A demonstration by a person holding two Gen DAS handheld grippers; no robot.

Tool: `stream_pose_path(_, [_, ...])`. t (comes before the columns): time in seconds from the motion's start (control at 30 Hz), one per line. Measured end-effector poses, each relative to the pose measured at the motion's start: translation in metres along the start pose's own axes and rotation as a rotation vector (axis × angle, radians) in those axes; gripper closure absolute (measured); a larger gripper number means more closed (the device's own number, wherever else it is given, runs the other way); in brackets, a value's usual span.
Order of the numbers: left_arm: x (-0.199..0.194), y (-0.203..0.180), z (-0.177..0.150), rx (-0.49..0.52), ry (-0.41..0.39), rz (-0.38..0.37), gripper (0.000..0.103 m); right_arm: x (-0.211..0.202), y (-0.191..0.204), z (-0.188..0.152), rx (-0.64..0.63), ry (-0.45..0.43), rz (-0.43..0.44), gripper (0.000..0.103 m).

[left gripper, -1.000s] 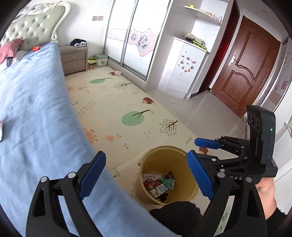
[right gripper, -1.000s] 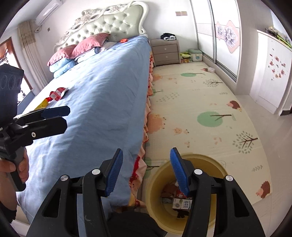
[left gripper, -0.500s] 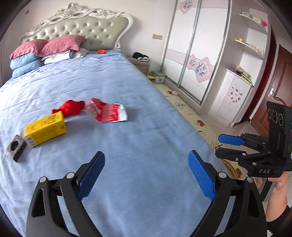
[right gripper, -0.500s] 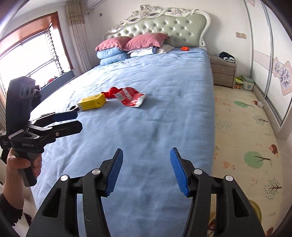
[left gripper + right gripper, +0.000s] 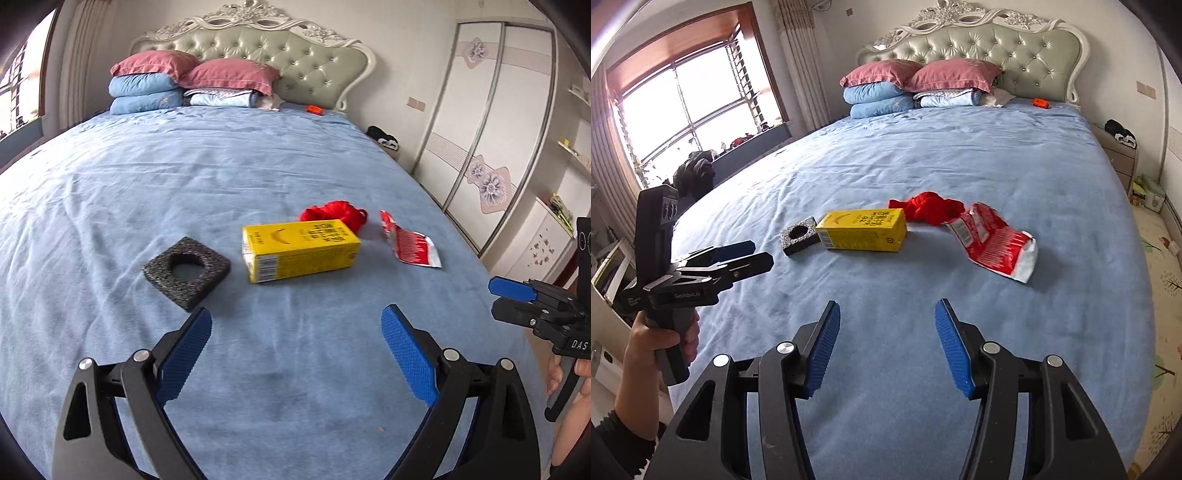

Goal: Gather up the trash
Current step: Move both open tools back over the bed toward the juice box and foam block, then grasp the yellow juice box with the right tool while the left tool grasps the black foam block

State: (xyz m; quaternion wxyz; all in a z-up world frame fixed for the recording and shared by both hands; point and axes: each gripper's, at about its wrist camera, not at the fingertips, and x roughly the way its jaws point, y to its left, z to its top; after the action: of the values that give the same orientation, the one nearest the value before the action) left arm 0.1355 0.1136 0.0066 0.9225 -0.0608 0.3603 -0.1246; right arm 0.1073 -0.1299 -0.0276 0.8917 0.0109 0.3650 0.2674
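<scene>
Your right claw (image 5: pixel 886 341) carries "DAS" on its body; the yellow carton (image 5: pixel 300 249) shows a banana drawing and a barcode, its print too small to read. It lies on the blue bed (image 5: pixel 258 166) between a grey foam square (image 5: pixel 186 271) and a red wrapper (image 5: pixel 410 245), red cloth (image 5: pixel 334 212) behind. Your left claw (image 5: pixel 295 354) gapes wide, empty; the right one likewise.

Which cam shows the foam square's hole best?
Left wrist: the foam square lies near, its hole fully open to view. Right wrist shows it smaller, farther off, beside the yellow carton.
</scene>
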Motion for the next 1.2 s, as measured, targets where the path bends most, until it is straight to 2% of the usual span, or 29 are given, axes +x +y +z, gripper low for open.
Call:
stream_pose_path(0.1, [0.011,0.034,0.004,-0.054,0.006,0.024,0.01,0.025,0.016,0.016,-0.025,0.013,0.019,0.05])
stream_pose_path(0.27, [0.03,0.068,0.011,-0.101,0.014,0.038,0.01,0.06,0.028,0.036,-0.036,0.039,0.054,0.05])
stream_pose_path(0.4, [0.051,0.095,0.02,-0.193,0.048,0.037,0.01,0.075,0.031,0.045,-0.045,0.041,0.057,0.05])
stream_pose_path(0.6, [0.086,0.112,0.026,-0.266,0.162,0.101,0.01,0.098,0.027,0.054,-0.04,0.055,0.053,0.05])
stream_pose_path(0.7, [0.092,0.107,0.027,-0.22,0.161,0.146,0.011,0.106,0.022,0.055,-0.036,0.065,0.052,0.05])
stream_pose_path(0.73, [0.094,0.105,0.028,-0.214,0.159,0.159,0.013,0.108,0.021,0.055,-0.038,0.067,0.052,0.05])
stream_pose_path(0.8, [0.096,0.103,0.03,-0.213,0.151,0.153,0.025,0.112,0.02,0.056,-0.05,0.067,0.055,0.05])
stream_pose_path(0.87, [0.096,0.101,0.032,-0.213,0.146,0.153,0.058,0.114,0.02,0.057,-0.071,0.069,0.048,0.05])
stream_pose_path(1.0, [0.097,0.093,0.029,-0.161,0.129,0.154,0.061,0.122,0.03,0.064,-0.171,0.081,0.046,0.05])
stream_pose_path(1.2, [0.089,0.092,0.025,-0.143,0.111,0.12,0.067,0.149,0.049,0.084,-0.383,0.166,0.042,0.05])
